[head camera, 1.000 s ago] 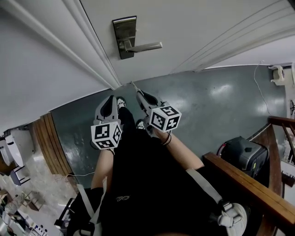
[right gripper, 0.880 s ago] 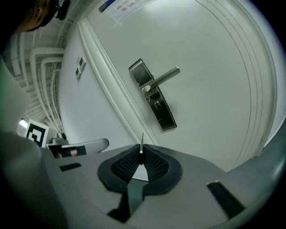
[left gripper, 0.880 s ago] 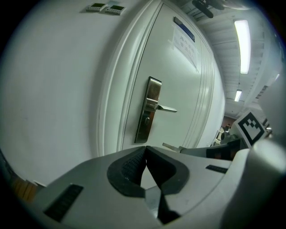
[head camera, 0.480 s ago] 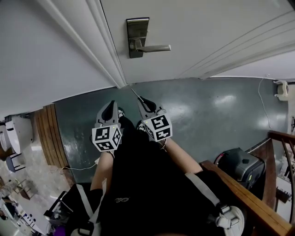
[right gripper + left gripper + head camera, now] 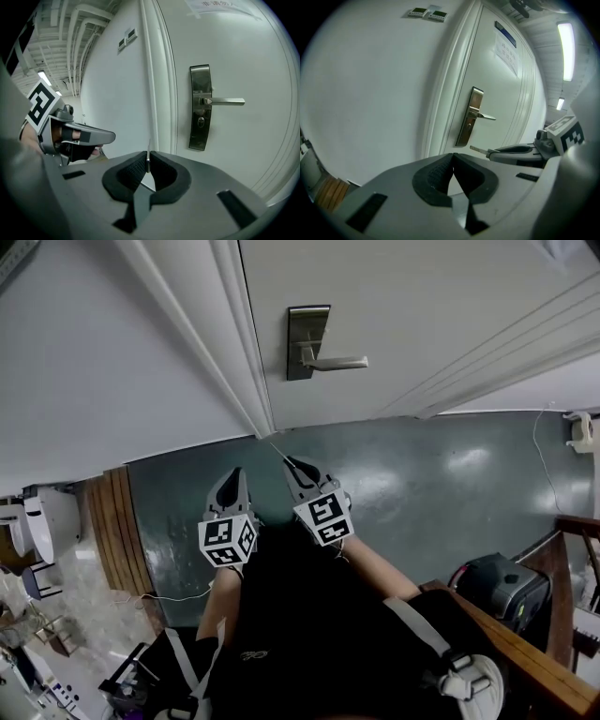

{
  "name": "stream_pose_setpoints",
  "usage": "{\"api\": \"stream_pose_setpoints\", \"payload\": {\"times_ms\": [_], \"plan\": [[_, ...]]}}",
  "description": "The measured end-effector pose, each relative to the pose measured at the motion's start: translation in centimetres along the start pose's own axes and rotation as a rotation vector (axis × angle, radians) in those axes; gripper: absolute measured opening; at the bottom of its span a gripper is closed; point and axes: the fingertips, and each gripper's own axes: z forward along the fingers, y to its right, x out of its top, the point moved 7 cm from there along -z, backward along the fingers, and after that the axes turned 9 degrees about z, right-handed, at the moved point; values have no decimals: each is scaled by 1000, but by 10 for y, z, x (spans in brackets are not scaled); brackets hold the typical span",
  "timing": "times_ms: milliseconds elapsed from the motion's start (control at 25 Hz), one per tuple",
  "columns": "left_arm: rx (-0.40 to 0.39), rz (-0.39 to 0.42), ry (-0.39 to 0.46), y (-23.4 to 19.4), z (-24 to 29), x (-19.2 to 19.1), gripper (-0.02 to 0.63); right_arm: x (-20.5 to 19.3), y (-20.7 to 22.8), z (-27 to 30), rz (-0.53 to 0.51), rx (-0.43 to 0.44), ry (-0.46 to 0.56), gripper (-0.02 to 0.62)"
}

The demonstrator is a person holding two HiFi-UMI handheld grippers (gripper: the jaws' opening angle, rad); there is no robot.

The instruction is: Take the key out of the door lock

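Pinching 1 key (image 5: 148, 159): right gripper (image 5: 147, 165).

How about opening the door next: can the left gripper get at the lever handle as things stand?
Probably yes: nothing stands between the left gripper and the lever handle, though its empty jaws are shut.

Left tool (image 5: 233, 474), right tool (image 5: 290, 463): jaws together

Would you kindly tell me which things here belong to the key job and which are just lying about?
Job: thin silver key, pinched in the right tongs; steel lock plate with lever handle; white door.
Lying about: black plastic case; brown wooden handrail; shut, empty left tongs.
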Motion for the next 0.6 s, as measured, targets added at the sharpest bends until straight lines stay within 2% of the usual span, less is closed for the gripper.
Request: {"api": "stream_pose_setpoints", "payload": {"times_ms": [240,600], "plan": [[-67,54,93,-12,0,38,23,31,-8,3,50,-65,103,32],[-108,120,283,-26,-18,114,23,102,-16,-20,38,-168,294,31]]}}
